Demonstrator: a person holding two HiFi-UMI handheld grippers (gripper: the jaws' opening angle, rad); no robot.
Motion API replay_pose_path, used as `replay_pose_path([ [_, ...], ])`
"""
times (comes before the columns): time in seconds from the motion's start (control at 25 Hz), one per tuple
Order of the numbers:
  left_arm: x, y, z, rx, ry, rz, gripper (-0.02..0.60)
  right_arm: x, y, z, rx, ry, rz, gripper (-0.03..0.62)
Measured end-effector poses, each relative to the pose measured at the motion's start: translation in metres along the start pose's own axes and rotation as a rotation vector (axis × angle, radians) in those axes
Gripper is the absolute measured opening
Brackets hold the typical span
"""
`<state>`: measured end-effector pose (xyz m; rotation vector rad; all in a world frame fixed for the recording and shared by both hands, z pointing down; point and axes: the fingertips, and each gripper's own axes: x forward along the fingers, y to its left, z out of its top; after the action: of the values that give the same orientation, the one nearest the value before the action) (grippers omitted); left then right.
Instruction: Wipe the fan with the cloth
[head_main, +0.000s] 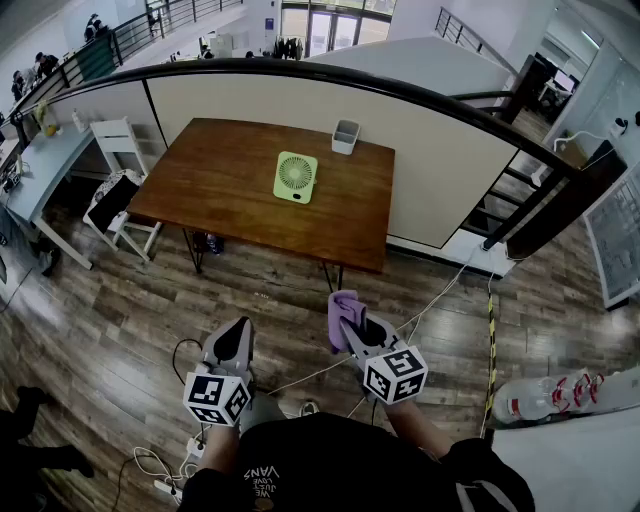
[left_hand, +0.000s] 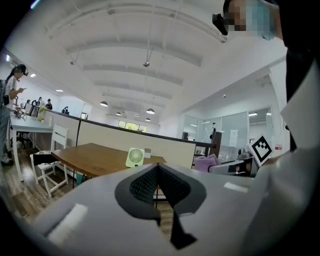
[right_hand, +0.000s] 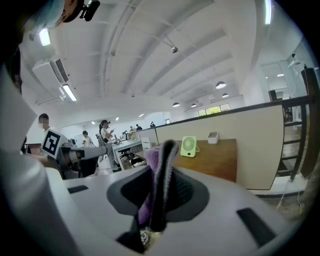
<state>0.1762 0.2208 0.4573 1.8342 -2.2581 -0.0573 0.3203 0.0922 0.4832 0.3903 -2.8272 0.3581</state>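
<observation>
While the pale-green square desk fan (head_main: 296, 177) stands upright on the brown wooden table (head_main: 220, 190), well ahead, the right gripper (head_main: 352, 328) clamps the purple cloth (head_main: 342, 308), apparently ready for wiping; the left gripper (head_main: 238, 332) is clenched empty.

- Cloth (right_hand: 151, 156): pinched in the jaws of your right gripper (right_hand: 161, 150). Only the purple fold above the pinch shows; the rest is buried between the pads.
- Table (left_hand: 95, 155): its near end is blocked by the body of your left gripper (left_hand: 158, 167), whose jaws are pressed together.
- Fan (left_hand: 135, 157): well ahead of both jaws. It is too small to make out any switch, and its back is hidden.
- White container (head_main: 345, 136): beyond the fan; you cannot tell its contents.
- Red-and-white bundle (head_main: 545, 395): on the floor to the right of your right jaws. It is too blurred to name.
</observation>
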Motion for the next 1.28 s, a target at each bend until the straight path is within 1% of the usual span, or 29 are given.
replay_pose_path([
  [0.16, 0.010, 0.014, 0.003, -0.008, -0.001, -0.009, 0.011, 0.015, -0.001, 0.006, -0.001, 0.005, -0.008, 0.092],
  [0.28, 0.019, 0.029, 0.006, -0.009, 0.004, -0.037, 0.011, 0.031, 0.000, 0.011, 0.006, 0.004, -0.030, 0.092],
  [0.4, 0.030, 0.051, 0.011, -0.022, 0.007, -0.070, 0.011, 0.049, 0.003, 0.019, 0.032, -0.009, -0.061, 0.092],
  [0.56, 0.047, 0.086, 0.019, -0.042, 0.023, -0.095, 0.011, 0.074, 0.004, 0.028, 0.082, -0.020, -0.114, 0.092],
  [0.88, 0.077, 0.151, 0.035, -0.022, 0.065, -0.236, 0.012, 0.133, 0.022, 0.045, 0.125, -0.054, -0.236, 0.092],
  [1.12, 0.093, 0.197, 0.041, -0.004, 0.119, -0.331, 0.012, 0.173, 0.040, 0.053, 0.174, -0.088, -0.301, 0.092],
  [1.2, 0.098, 0.206, 0.040, -0.003, 0.129, -0.351, 0.012, 0.179, 0.044, 0.049, 0.183, -0.081, -0.317, 0.092],
  [1.28, 0.104, 0.213, 0.039, -0.014, 0.131, -0.354, 0.012, 0.184, 0.046, 0.046, 0.190, -0.068, -0.324, 0.092],
])
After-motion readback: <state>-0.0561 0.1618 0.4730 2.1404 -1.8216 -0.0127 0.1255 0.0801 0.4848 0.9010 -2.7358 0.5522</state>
